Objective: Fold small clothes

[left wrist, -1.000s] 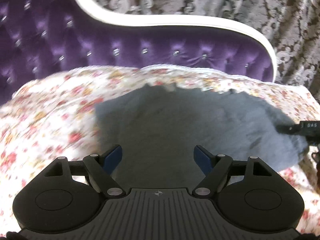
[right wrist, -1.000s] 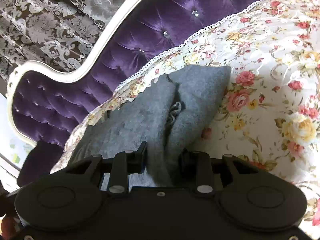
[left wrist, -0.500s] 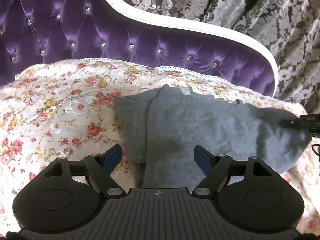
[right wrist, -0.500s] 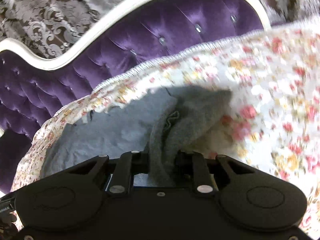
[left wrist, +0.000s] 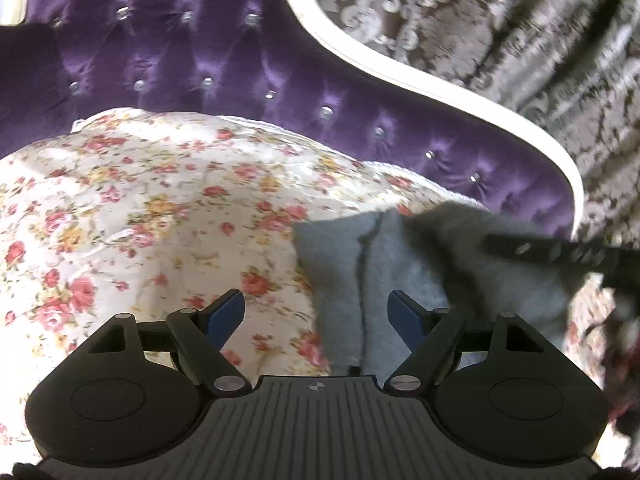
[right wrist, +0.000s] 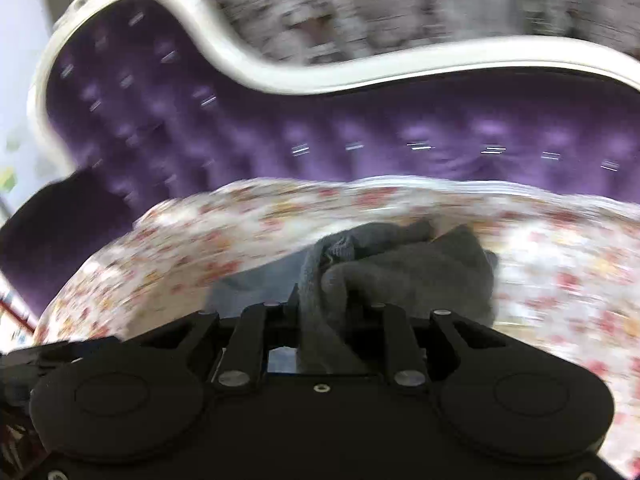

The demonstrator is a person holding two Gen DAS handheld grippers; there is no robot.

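Note:
A small grey knit garment [left wrist: 384, 264] lies on the floral bedspread [left wrist: 152, 216], bunched and partly lifted at its right side. My left gripper [left wrist: 316, 312] is open and empty, its blue-padded fingers low over the garment's left edge. My right gripper [right wrist: 328, 308] is shut on a fold of the grey garment [right wrist: 404, 272], which bunches up ahead of its fingers. In the left wrist view the right gripper shows as a dark bar [left wrist: 560, 252] over the garment's right part. The right wrist view is motion-blurred.
A purple tufted headboard [left wrist: 224, 68] with a curved white frame [left wrist: 400, 76] stands behind the bedspread. Grey patterned curtains [left wrist: 500, 24] hang behind it. The headboard also shows in the right wrist view [right wrist: 320, 128].
The right gripper has carried its held fold leftward over the garment, which now looks narrower and bunched. The left wrist view has swung left, so the garment sits at its right.

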